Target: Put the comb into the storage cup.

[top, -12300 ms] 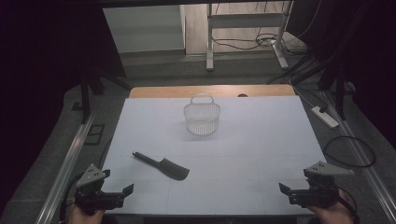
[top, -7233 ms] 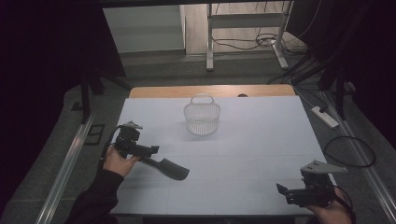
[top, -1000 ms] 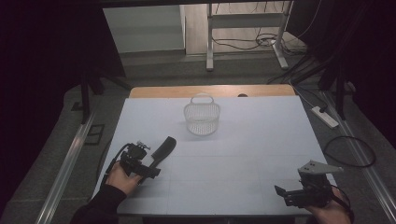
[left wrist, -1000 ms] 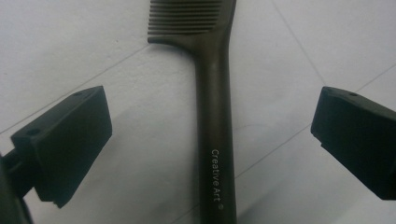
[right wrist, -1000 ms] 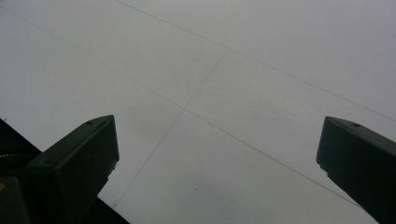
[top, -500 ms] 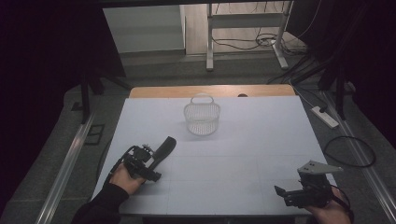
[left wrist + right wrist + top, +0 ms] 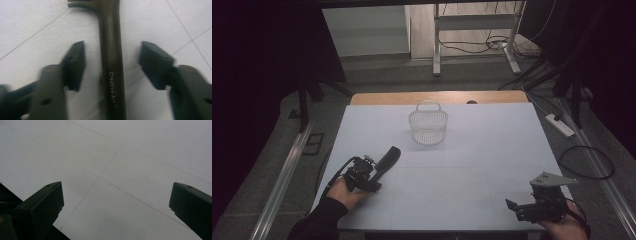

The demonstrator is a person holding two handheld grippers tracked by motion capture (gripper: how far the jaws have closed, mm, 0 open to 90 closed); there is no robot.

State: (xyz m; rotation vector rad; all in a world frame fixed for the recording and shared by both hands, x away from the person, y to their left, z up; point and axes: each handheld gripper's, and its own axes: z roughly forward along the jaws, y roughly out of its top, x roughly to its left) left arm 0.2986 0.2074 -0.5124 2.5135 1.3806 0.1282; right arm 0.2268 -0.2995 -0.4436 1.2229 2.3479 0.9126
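While the left claw has just been closing, its jaws straddle the dark spatula handle untouched; the right claw hangs released over the desk.

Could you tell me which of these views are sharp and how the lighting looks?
High view: dim surroundings, white table evenly lit, basket fairly crisp. Left gripper view: the jaws are smeared with blur, while the spatula handle and its lettering read clearly. Right gripper view: flat grey light, no glare.
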